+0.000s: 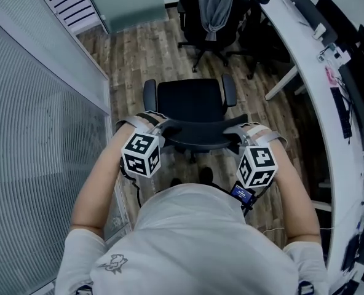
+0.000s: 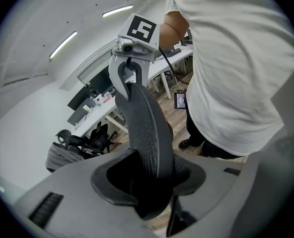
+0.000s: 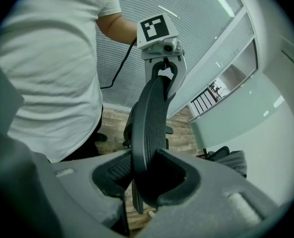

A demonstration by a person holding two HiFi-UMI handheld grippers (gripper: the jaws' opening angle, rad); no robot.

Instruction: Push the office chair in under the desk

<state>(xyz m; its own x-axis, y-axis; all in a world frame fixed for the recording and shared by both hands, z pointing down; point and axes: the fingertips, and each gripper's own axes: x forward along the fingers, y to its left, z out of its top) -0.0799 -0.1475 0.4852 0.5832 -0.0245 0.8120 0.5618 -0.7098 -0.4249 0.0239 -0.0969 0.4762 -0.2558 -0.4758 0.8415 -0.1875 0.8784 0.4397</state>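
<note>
The black office chair (image 1: 191, 100) stands on the wood floor in front of me, its seat facing away. The white curved desk (image 1: 314, 82) runs along the right. My left gripper (image 1: 159, 129) is shut on the left end of the mesh backrest's top edge (image 1: 200, 135), and my right gripper (image 1: 238, 135) is shut on its right end. In the left gripper view the backrest (image 2: 144, 133) runs out from between the left gripper (image 2: 147, 182) jaws. The right gripper view shows the backrest (image 3: 149, 133) clamped in the right gripper (image 3: 147, 177).
A glass wall with blinds (image 1: 40, 121) runs close along the left. A second black chair with a grey garment (image 1: 216, 8) stands at the back by the desk. Monitors and cables (image 1: 348, 72) sit on the desk. A desk leg (image 1: 282, 82) slants down near the chair's right.
</note>
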